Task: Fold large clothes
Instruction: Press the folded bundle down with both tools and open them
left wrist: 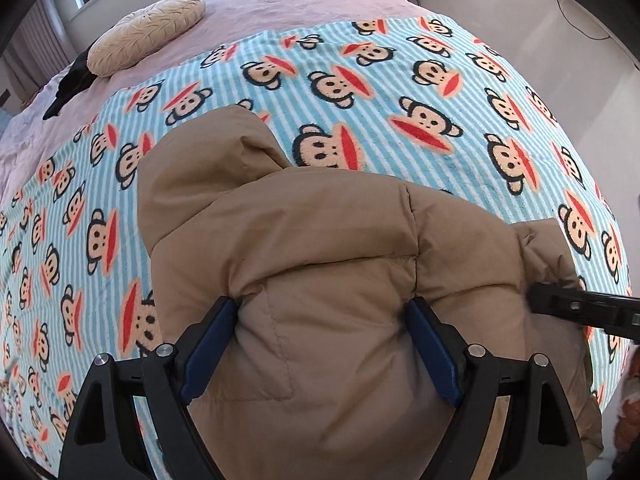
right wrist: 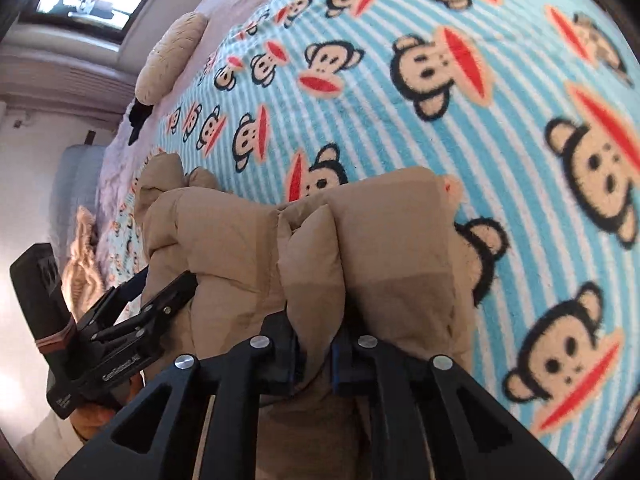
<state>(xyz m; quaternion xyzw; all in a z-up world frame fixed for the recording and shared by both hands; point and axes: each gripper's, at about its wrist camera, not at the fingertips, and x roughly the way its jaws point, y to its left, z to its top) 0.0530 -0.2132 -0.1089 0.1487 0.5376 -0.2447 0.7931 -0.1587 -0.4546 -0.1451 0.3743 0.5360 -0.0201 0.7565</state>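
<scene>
Two claws grip one tan puffer jacket [left wrist: 320,240]: left claw [left wrist: 322,344] wide around a bulge, right claw [right wrist: 314,354] pinching a fold.

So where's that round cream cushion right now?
In the left wrist view, the round cream cushion lies far upper left on the lilac bedspread, beyond the monkey-print blanket.

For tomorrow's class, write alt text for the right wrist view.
The right gripper pinches a fold of a tan puffer jacket lying on a monkey-print blanket; the left gripper reaches the jacket from the left.
</scene>
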